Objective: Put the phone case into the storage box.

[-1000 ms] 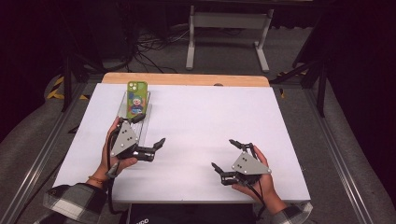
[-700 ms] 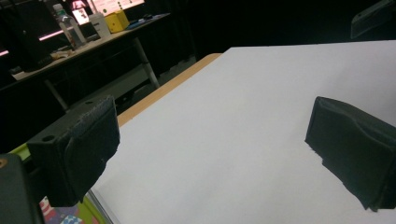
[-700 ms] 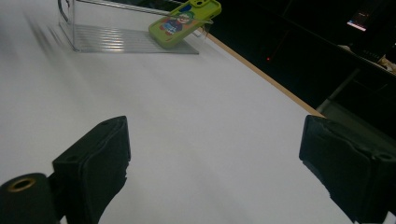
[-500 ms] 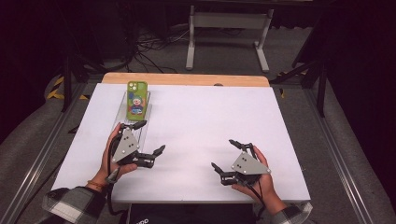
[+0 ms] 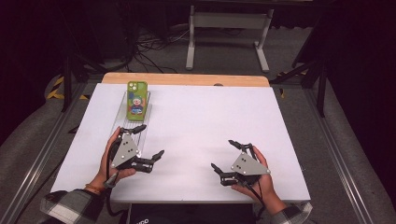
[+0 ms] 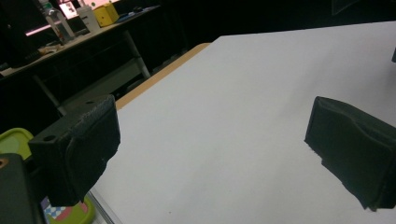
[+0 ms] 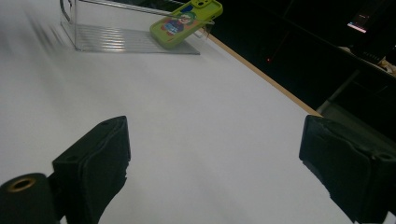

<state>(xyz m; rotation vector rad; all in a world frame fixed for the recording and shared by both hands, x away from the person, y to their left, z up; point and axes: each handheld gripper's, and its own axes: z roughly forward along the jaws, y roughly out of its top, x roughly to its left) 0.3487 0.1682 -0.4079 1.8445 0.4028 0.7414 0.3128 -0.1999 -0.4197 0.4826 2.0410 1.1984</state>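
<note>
Left gripper (image 5: 148, 141) held wide open, empty, green phone (image 5: 137, 100) at its 12 o'clock, tilted on clear stand (image 5: 122, 114). Right gripper (image 5: 225, 155) wide open, empty.

No legible text, brand, number or sign appears. The green phone case (image 5: 137, 101) bears a cartoon figure without lettering; print at the near desk edge is unreadable.

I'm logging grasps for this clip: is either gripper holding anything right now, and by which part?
Nothing is held. The left gripper and right gripper both stand open over the white table; the green cartoon-printed phone rests untouched on its clear stand.
</note>
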